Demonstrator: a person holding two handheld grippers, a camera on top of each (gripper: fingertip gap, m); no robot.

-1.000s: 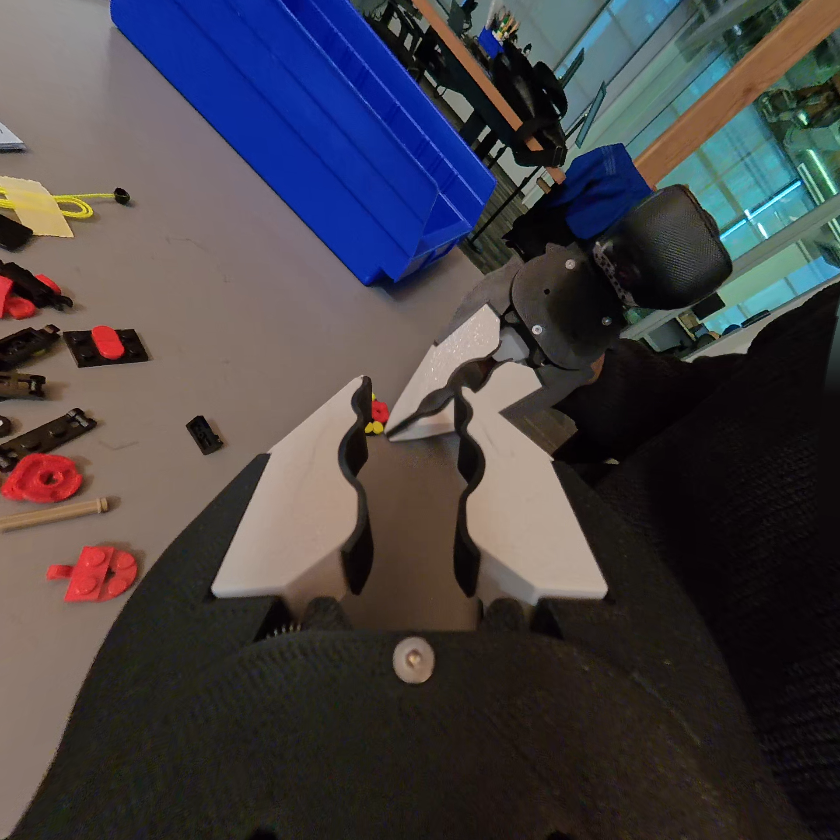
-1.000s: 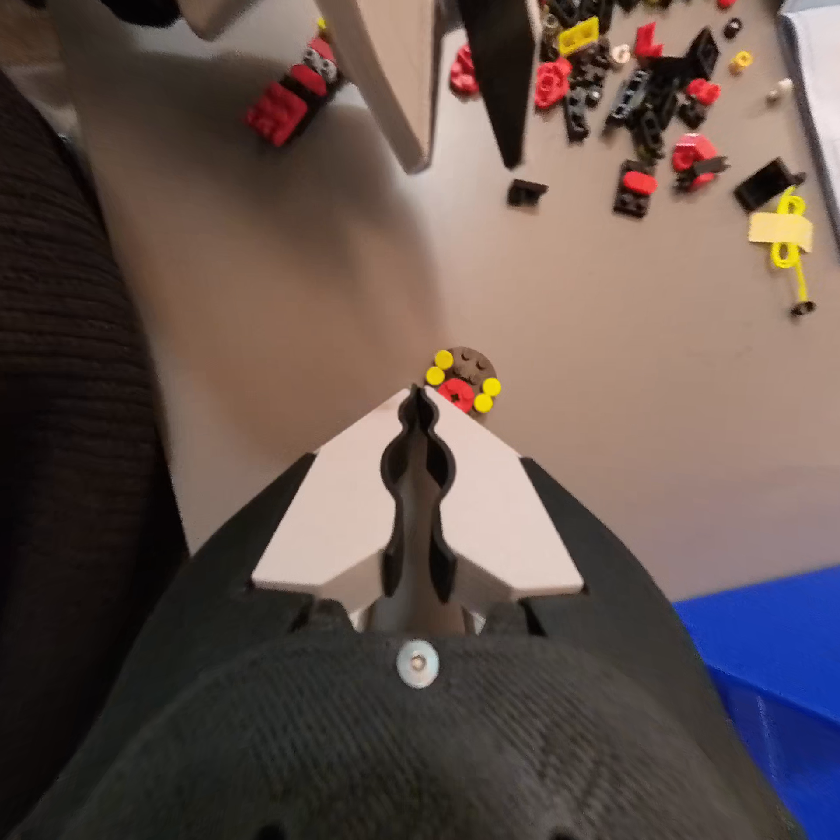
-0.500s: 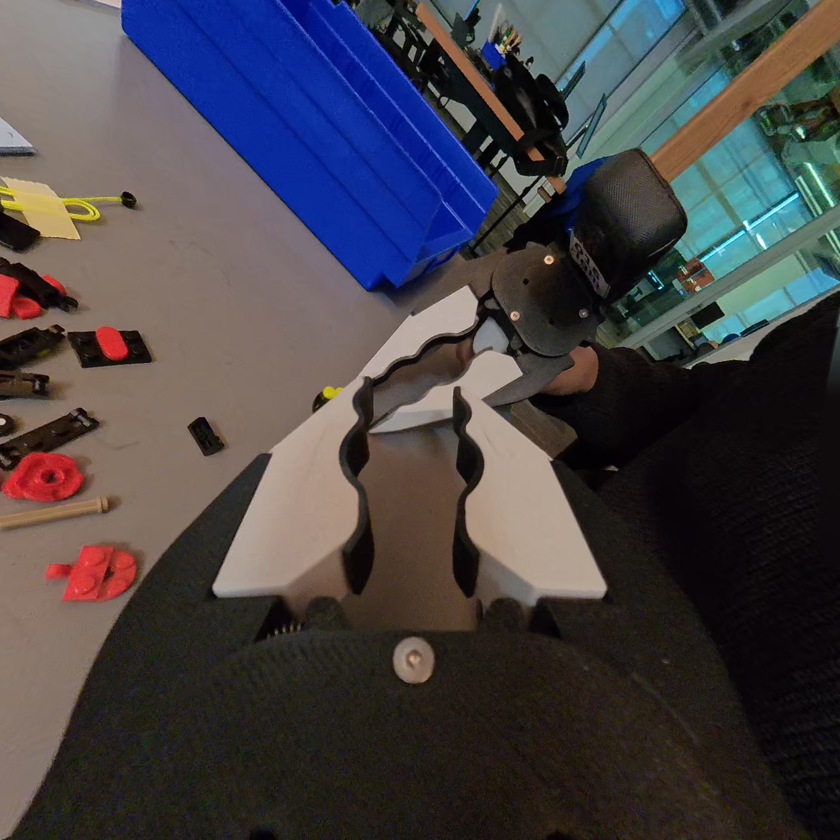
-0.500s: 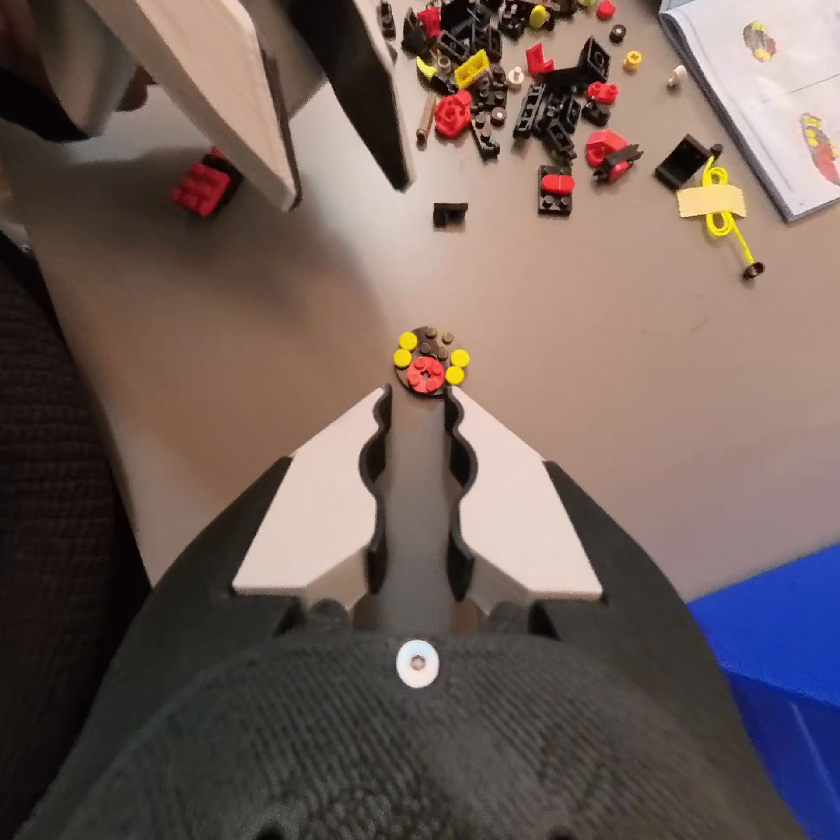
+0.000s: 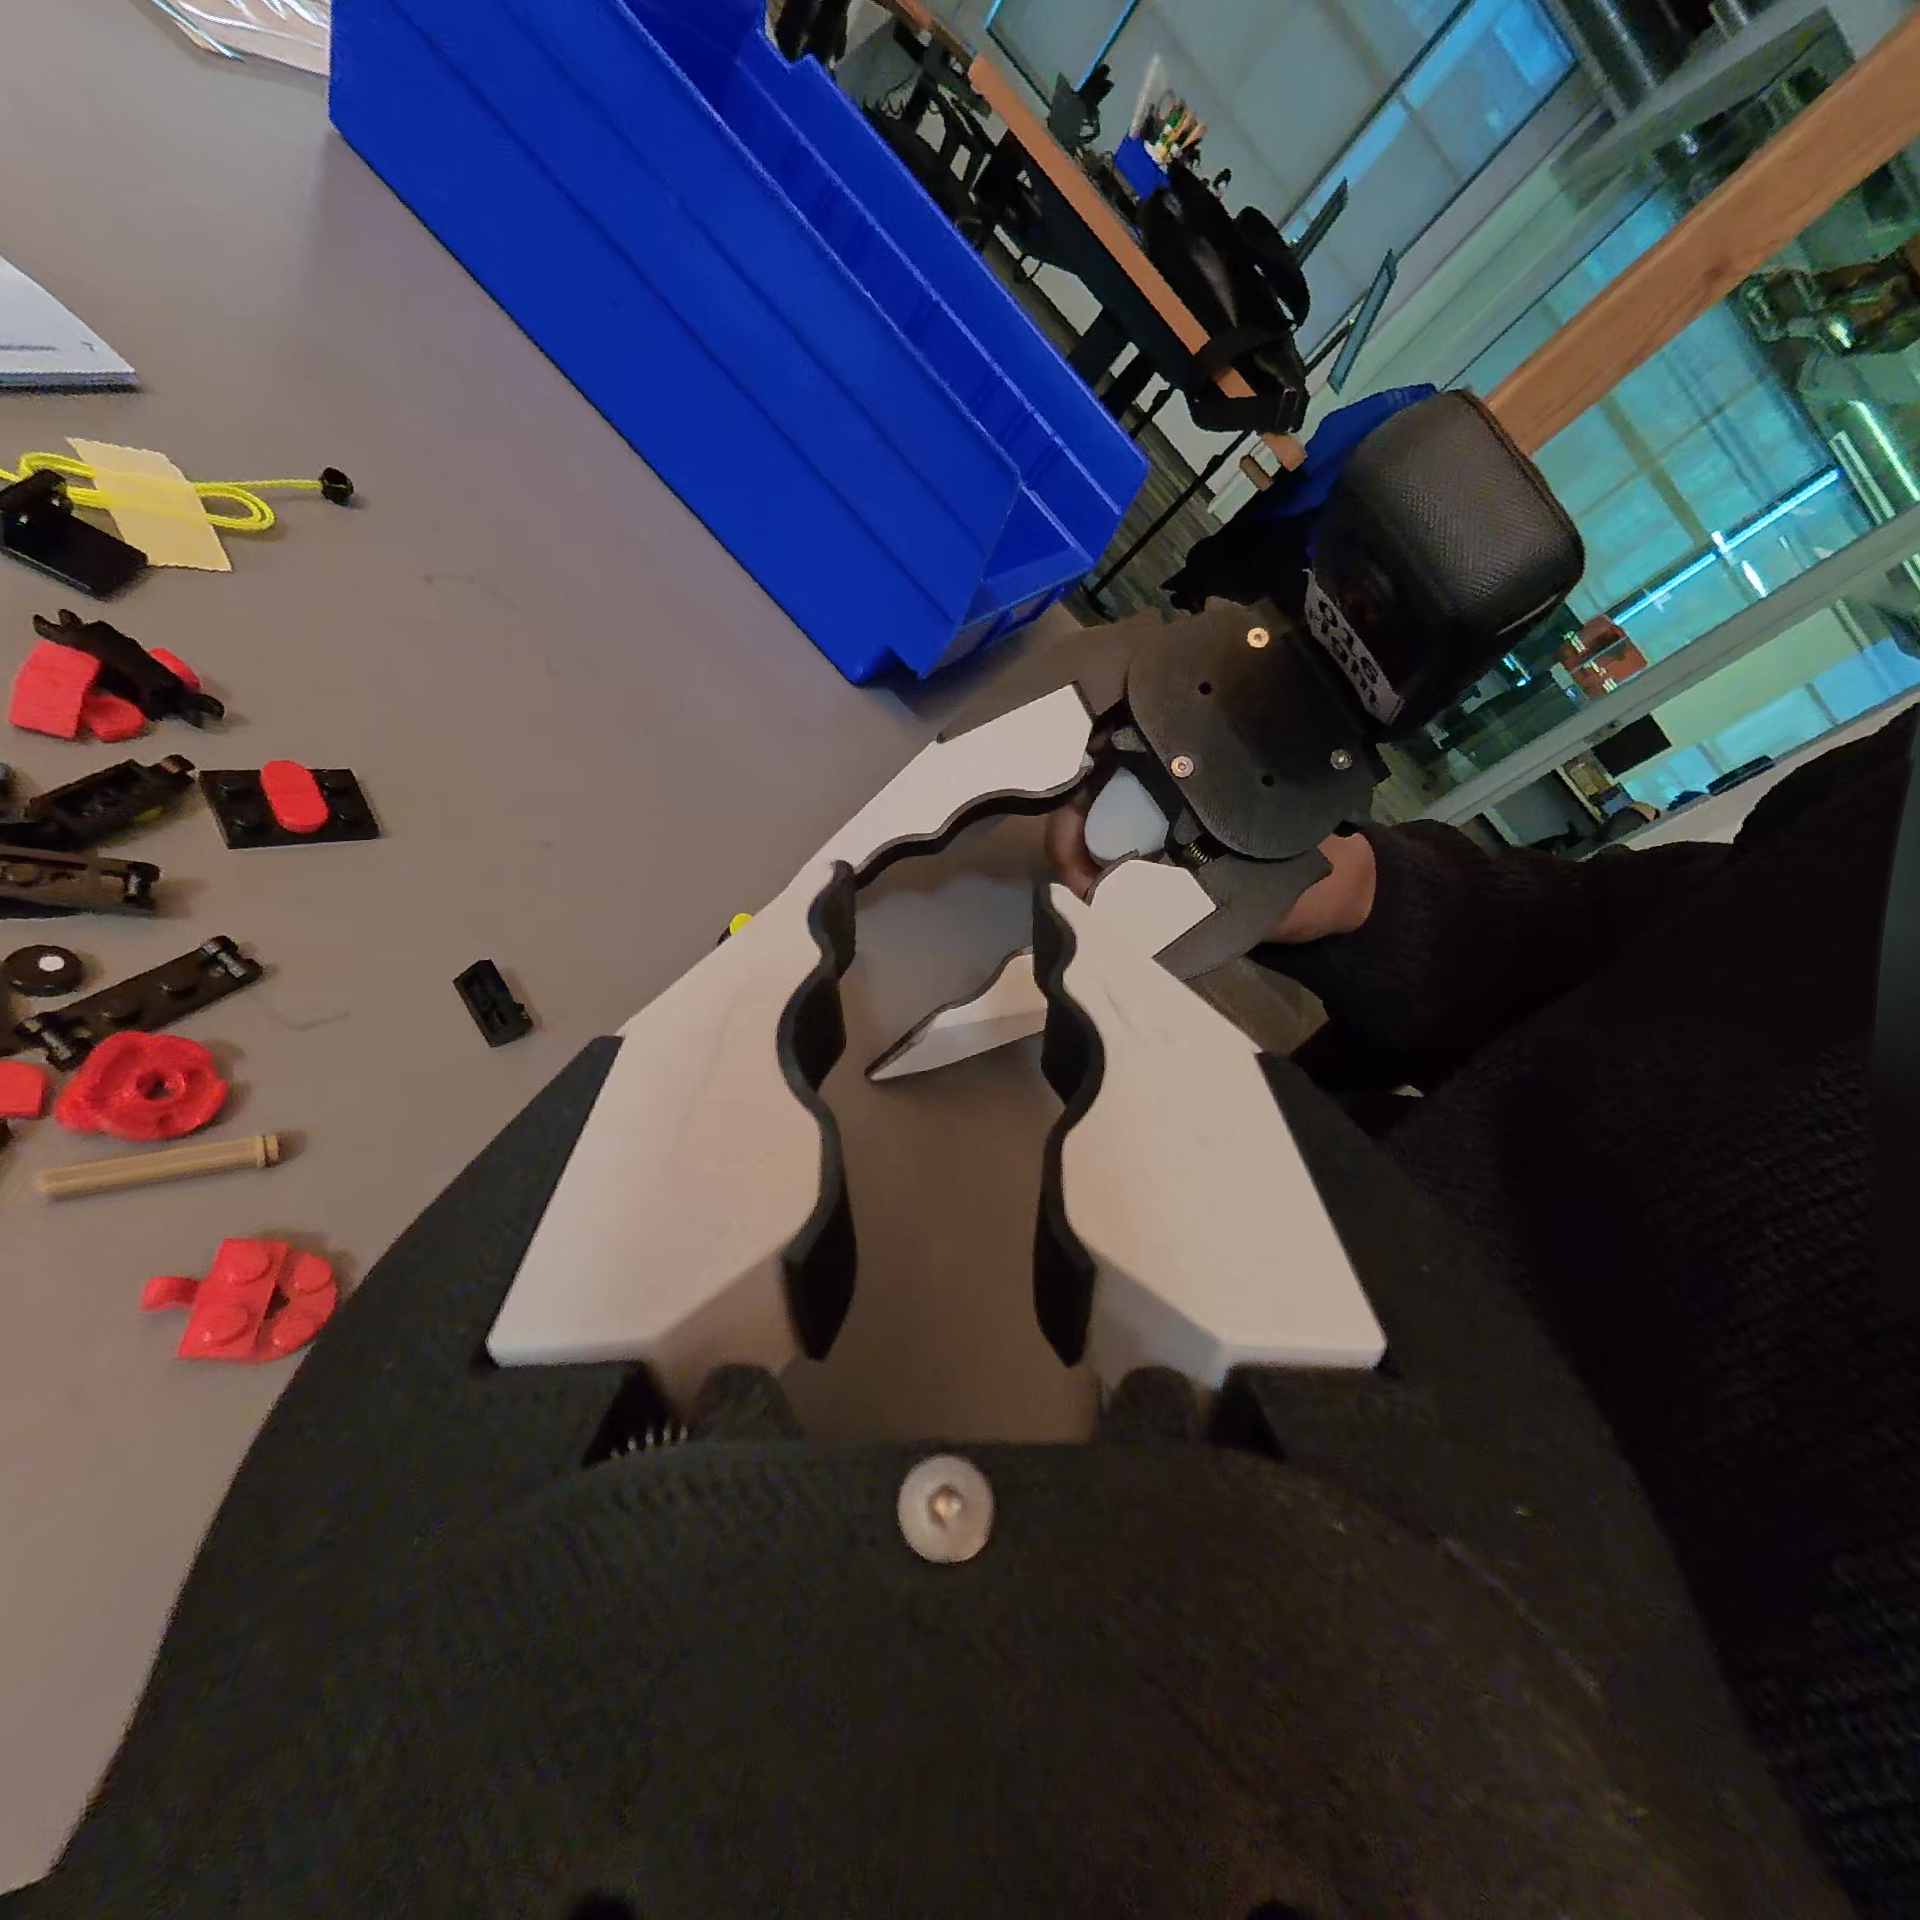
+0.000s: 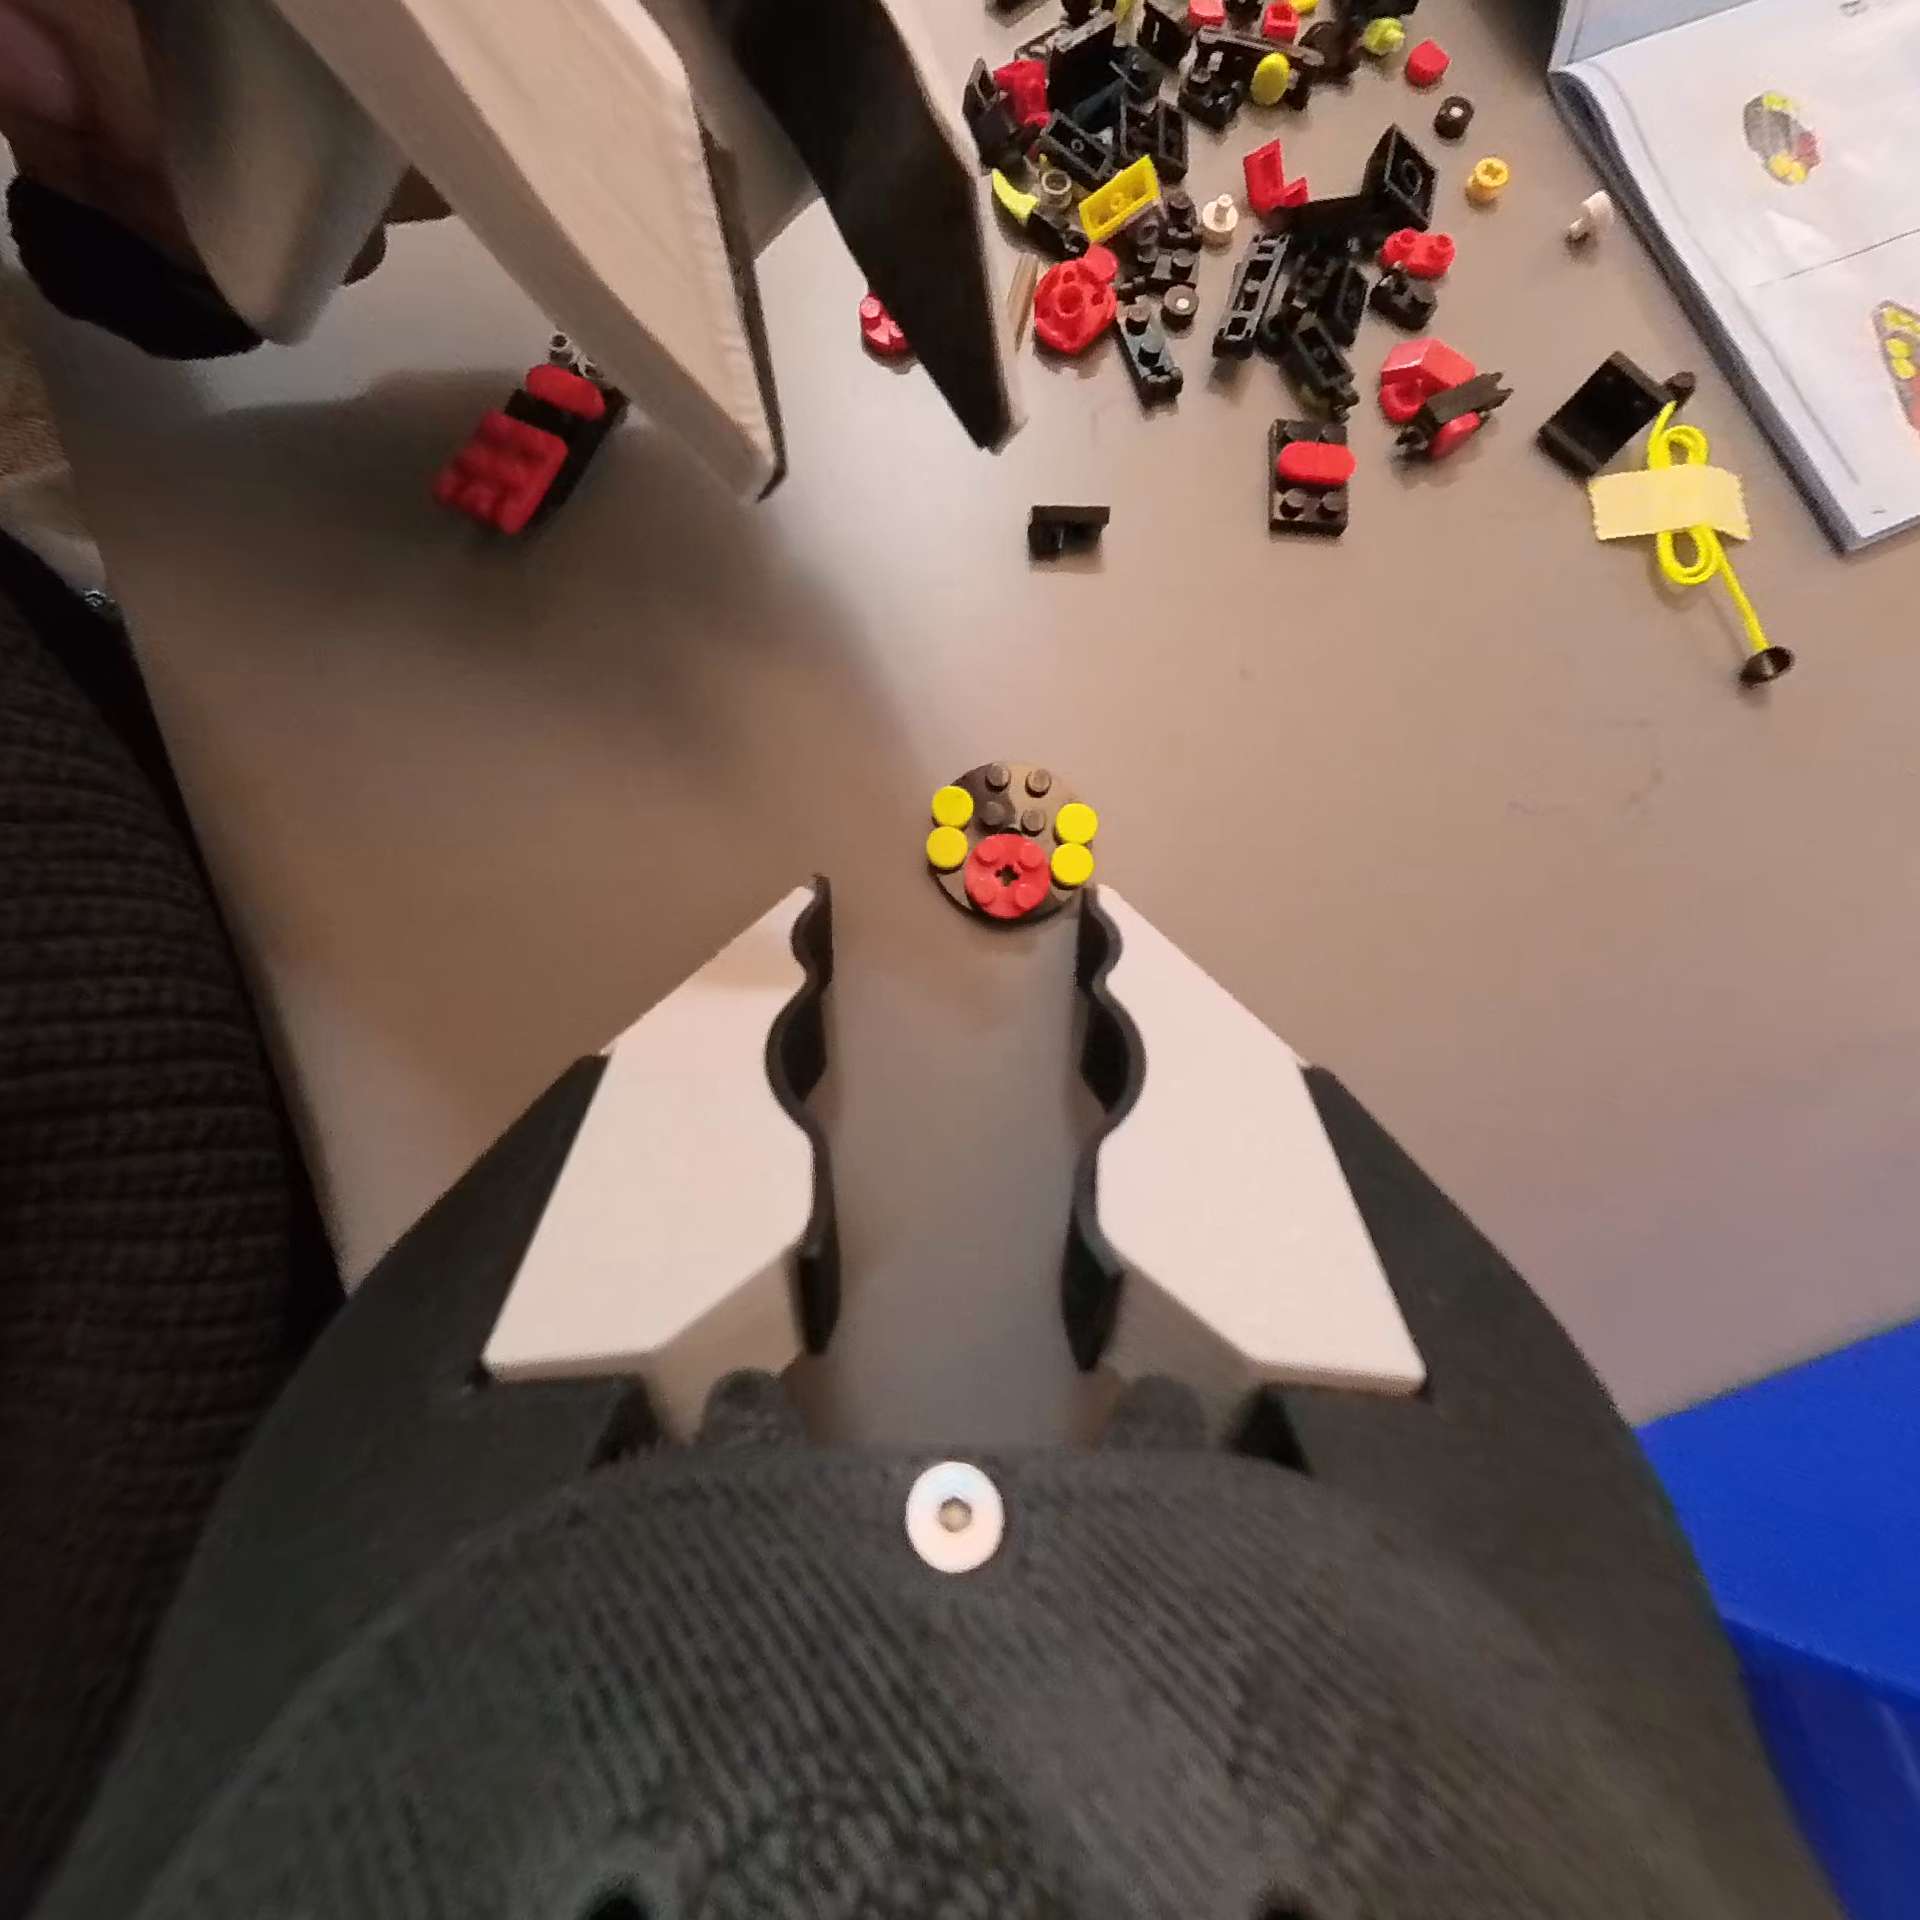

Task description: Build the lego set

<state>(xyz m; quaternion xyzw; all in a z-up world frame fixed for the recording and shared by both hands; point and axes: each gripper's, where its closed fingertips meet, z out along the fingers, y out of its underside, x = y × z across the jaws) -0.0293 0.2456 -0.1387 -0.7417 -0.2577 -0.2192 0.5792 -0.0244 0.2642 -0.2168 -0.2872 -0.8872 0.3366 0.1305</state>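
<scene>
— Grey surface (image 6: 1351, 831), littered with loose lego pieces (image 6: 1226, 239) far side, blue bin (image 5: 727, 312) alongside.

— Round brown plate (image 6: 1008, 842) with yellow and red studs?

— Lying flat, just ahead of right tongs (image 6: 951, 899), spread wide, empty. Left tongs (image 5: 940, 909) likewise wide, holding nothing.

left wrist view sits low behind its own open left gripper (image 5: 940, 914), looking along the table (image 5: 540, 665) toward the blue bin (image 5: 727, 312) and the room past it, with the right gripper (image 5: 935, 935) close ahead. right wrist view looks steeply down over its open fingertips at the round plate (image 6: 1006, 844) just ahead, close up. both share the loose lego pieces (image 6: 1226, 239) and the yellow cord (image 5: 208, 504).
</scene>
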